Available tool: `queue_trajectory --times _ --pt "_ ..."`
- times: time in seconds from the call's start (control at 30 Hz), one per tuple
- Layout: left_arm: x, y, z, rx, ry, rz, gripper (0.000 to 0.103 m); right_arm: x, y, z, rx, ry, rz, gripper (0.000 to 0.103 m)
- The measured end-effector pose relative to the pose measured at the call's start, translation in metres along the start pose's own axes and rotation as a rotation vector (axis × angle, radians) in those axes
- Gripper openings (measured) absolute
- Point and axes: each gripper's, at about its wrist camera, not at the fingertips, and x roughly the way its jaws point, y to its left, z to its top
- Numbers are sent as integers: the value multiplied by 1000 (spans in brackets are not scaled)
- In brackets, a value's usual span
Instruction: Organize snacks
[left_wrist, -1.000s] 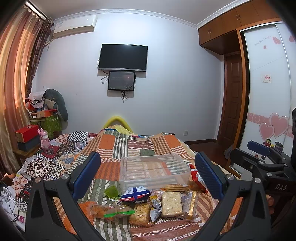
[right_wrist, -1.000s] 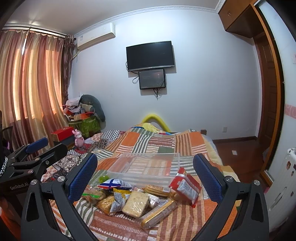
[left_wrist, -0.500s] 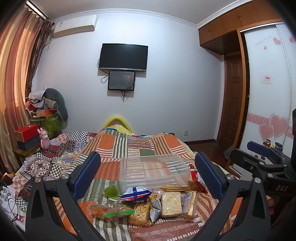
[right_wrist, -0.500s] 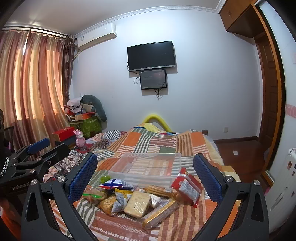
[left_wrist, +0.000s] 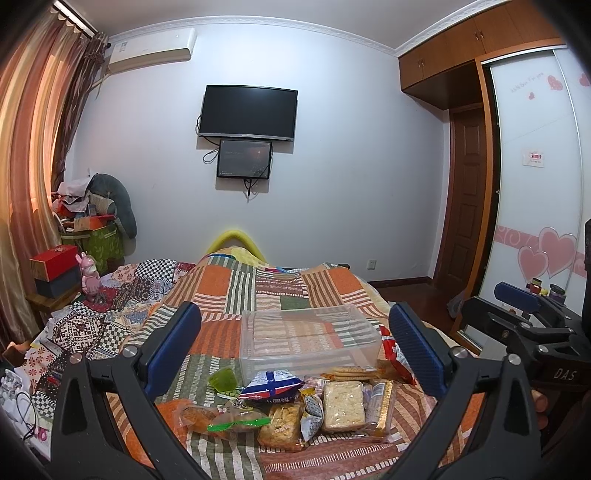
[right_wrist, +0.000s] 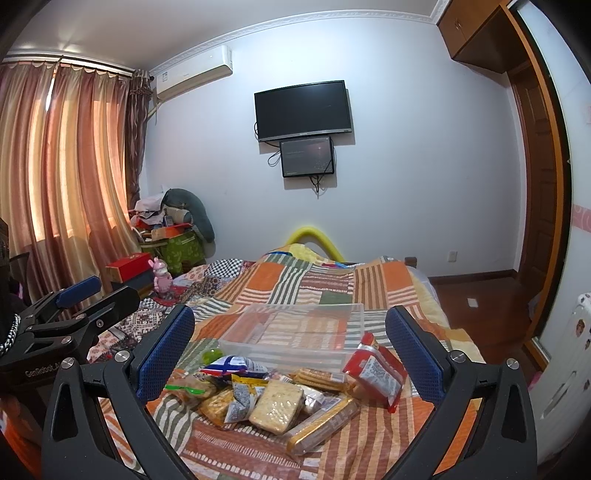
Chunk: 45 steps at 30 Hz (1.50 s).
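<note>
Your left gripper (left_wrist: 295, 347) hangs over the near end of the bed w/ jaws spread wide, nothing between the pads. Your right gripper (right_wrist: 290, 347) is the same: jaws wide apart, holding nothing, above the snack pile.

Snacks sit in a loose heap on the striped patchwork quilt (left_wrist: 229, 284), just in front of the clear plastic bin (left_wrist: 308, 339), which looks to have nothing in it. In the heap: a blue-and-white packet (left_wrist: 271, 384) touching the bin's front wall, a pale square cracker pack (left_wrist: 342, 406), a gold-wrapped biscuit sleeve (right_wrist: 325, 419) on the right side, a bag w/ a green strip (left_wrist: 225, 419) to the left, a small green jelly cup (left_wrist: 222, 379) near the bin's left corner. A red packet (right_wrist: 376, 371) leans by the bin's right front corner.

Beyond the bed, a TV (left_wrist: 248, 112) hangs on the wall w/ a smaller screen (left_wrist: 244, 158) right under it
</note>
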Motion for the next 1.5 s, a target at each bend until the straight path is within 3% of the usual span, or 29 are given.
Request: queue_trajectory --times 0.57,0.67,0.77,0.83,1.1,1.5 --pt "5 1 -4 -1 24 -10 102 2 -2 -3 2 15 20 103" --pt "7 0 -5 9 28 -9 98 5 -5 -5 11 28 28 98" --pt "13 1 -6 16 48 -11 88 11 -9 -7 23 55 43 90" --pt "19 3 -8 20 73 -17 78 15 -12 -9 25 72 43 84" --pt "62 32 -21 7 217 -5 60 38 -37 -25 51 161 18 74" --pt "145 83 -61 19 423 88 59 78 -74 -47 74 296 -61 73"
